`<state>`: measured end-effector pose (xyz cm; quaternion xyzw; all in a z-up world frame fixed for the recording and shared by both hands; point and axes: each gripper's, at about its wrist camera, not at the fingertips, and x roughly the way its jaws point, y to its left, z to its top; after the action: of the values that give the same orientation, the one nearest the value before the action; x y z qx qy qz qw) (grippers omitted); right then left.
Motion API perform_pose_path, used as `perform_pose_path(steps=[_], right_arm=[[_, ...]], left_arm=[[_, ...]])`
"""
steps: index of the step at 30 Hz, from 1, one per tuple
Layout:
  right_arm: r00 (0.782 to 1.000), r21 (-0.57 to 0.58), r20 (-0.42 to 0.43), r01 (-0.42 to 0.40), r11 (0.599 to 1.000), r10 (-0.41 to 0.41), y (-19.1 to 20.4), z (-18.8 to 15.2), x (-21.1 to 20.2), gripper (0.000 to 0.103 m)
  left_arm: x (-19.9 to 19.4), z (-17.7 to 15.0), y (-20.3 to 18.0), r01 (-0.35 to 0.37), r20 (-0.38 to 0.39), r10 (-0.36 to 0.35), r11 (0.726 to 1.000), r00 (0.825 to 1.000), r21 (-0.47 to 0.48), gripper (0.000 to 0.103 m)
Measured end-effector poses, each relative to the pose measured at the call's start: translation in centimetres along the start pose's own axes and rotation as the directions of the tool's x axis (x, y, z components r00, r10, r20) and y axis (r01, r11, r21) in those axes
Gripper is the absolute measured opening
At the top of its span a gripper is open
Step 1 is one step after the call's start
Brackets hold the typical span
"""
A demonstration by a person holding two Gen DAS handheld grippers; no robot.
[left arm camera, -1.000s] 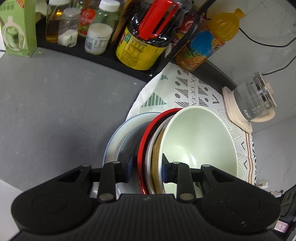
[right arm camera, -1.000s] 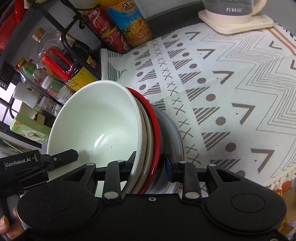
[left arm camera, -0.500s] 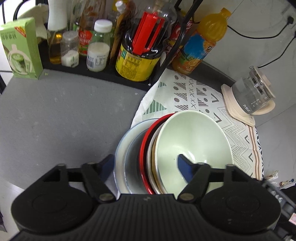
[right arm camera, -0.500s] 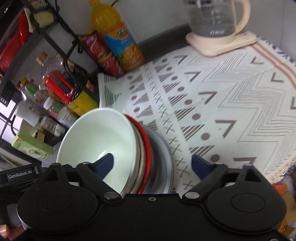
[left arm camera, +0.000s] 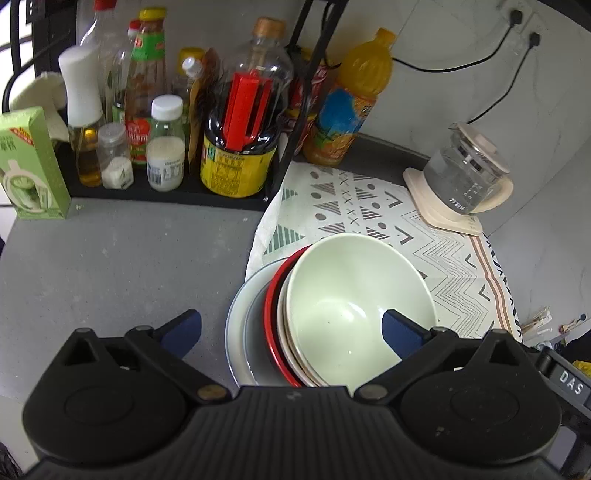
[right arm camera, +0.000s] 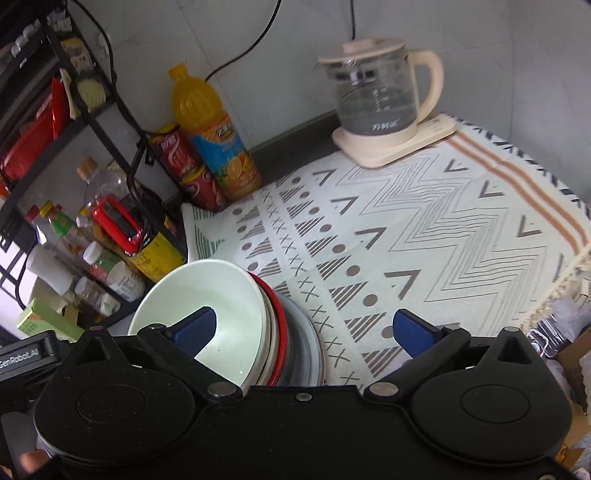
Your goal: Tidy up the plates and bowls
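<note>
Wall plugs (left arm camera: 524, 26) in left view only

From my left wrist view, the near rims of the stacked dishes (left arm camera: 266, 332) vanish behind the tool's housing. I can't count the plates under the green bowl (left arm camera: 354, 295). The bottle labels are too small to read.

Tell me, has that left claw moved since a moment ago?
Yes. The left claw has let go of the stack of dishes and pulled up and back; the yellow-labelled jar looks farther off.
</note>
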<state>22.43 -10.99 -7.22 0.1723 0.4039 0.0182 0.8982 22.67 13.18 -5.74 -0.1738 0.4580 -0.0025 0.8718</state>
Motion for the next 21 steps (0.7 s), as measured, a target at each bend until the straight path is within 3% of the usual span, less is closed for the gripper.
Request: perform_pose_path(steps=[14,21], right_arm=[[0.993,-0.062,0.101,0.068,0.996,-0.061,-1.8,-1.1,-5.5,0.103],[0.985,-0.104,0.15,0.097,0.99,-0.08,-2.5,-1.5,-8.9,0.103]], left_arm=[[-4.0,-2.2,-3.3,0.017,0.048,-0.019,0.999,0.999,0.045,0.103],[-6.5,-4.2,-3.8,-0.015,0.074,0.01,0.997,0.997,0.07,0.103]])
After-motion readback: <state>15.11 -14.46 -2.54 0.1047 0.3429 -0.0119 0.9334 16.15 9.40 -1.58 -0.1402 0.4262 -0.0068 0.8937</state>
